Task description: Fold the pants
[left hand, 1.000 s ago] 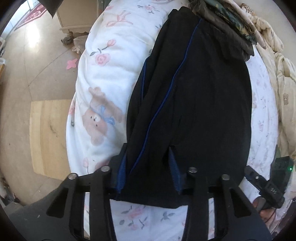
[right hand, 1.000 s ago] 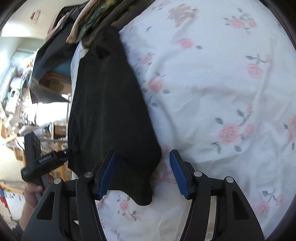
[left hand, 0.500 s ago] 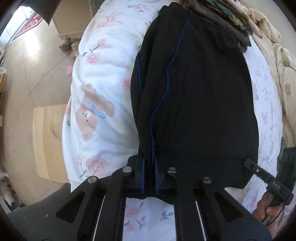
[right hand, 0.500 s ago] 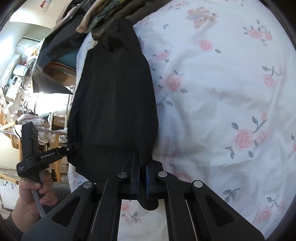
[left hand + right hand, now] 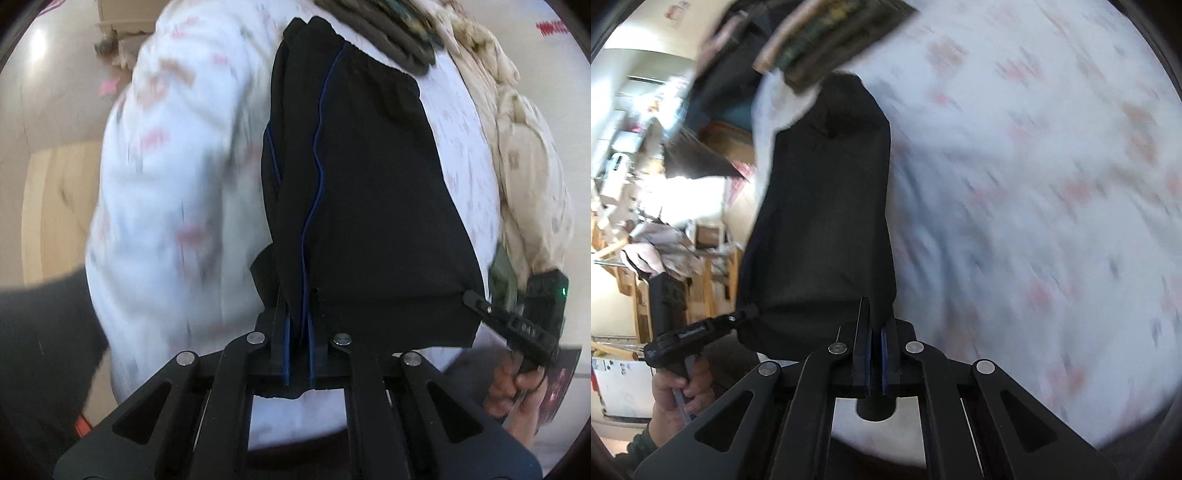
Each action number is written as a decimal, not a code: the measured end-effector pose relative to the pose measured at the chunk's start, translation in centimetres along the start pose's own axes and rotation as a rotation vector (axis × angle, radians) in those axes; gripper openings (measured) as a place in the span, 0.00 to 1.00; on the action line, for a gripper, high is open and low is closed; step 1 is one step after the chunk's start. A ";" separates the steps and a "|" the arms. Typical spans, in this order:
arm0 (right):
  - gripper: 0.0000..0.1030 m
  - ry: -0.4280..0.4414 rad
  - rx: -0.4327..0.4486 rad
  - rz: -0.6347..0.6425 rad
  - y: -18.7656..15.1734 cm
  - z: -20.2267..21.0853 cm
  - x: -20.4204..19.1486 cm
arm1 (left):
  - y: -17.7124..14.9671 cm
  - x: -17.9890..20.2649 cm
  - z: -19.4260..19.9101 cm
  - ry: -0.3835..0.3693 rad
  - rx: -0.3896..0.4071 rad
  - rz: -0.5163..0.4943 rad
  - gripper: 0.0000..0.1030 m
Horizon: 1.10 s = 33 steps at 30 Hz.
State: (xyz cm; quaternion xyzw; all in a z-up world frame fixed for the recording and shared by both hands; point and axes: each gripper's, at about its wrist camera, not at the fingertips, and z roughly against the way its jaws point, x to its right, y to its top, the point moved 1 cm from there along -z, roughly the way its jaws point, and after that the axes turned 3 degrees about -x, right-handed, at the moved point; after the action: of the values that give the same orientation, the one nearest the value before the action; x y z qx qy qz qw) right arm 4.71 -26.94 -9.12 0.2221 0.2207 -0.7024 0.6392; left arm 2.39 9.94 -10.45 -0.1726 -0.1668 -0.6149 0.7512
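Pants (image 5: pixel 362 192), one black pair with thin blue piping, run straight ahead of our left tongs (image 5: pixel 297 343) in the left wrist view, long axis pointing away from us across the flowered bed (image 5: pixel 177 184). The left tongs are pressed nearly together on the near hem at the piped edge, cloth pinched between the blue pads. The near end looks lifted off the sheet, while the far end lies on the bed against a heap of other clothes (image 5: pixel 399 40). To the right of these tongs, at the hem's other corner, we see the right tongs gripping the same edge. Much of the sheet is blurred.

In the right wrist view, our right tongs (image 5: pixel 876 350) are likewise closed to a narrow slit on the near corner of the pants (image 5: pixel 827 221), which stretch forward and slightly left from them. The left tongs hold the opposite corner, off to the left. The clothes heap (image 5: pixel 827 40) sits at the far end.

We judge both arms equally near, each on one hem corner; the coming move likely carries this near edge forward along the long axis toward the far end. We count two tongs, one pair of pants, one heap.
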 end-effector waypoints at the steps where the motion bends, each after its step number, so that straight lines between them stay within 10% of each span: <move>1: 0.02 -0.030 -0.034 -0.001 -1.0 0.1 0.4 | -0.8 -0.2 -0.4 0.001 -0.025 0.005 0.05; 7: 0.16 -0.135 -0.147 -0.044 -3.0 -1.2 1.7 | -2.1 1.2 -2.3 0.184 -0.065 -0.097 0.21; 9: 0.23 -0.203 -0.150 -0.049 -2.6 -1.1 2.0 | -2.2 2.0 -1.7 0.308 -0.036 -0.165 0.62; 10: 0.27 -0.229 -0.141 -0.042 -2.4 -0.7 1.8 | -2.0 2.3 -1.1 0.315 -0.011 -0.170 0.64; 22: 0.31 -0.179 0.068 0.152 7.5 2.0 -4.7 | 10.4 4.8 3.3 0.273 0.251 -0.154 0.64; 33: 0.31 -0.227 0.101 0.272 17.7 -5.3 -6.0 | 19.7 5.8 -4.6 0.419 0.213 -0.167 0.63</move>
State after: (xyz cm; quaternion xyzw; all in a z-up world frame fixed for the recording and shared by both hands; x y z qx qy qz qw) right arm 23.01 -20.49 -10.32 0.2009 0.0793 -0.6403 0.7371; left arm 22.97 6.43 -12.90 0.0530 -0.0849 -0.6762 0.7299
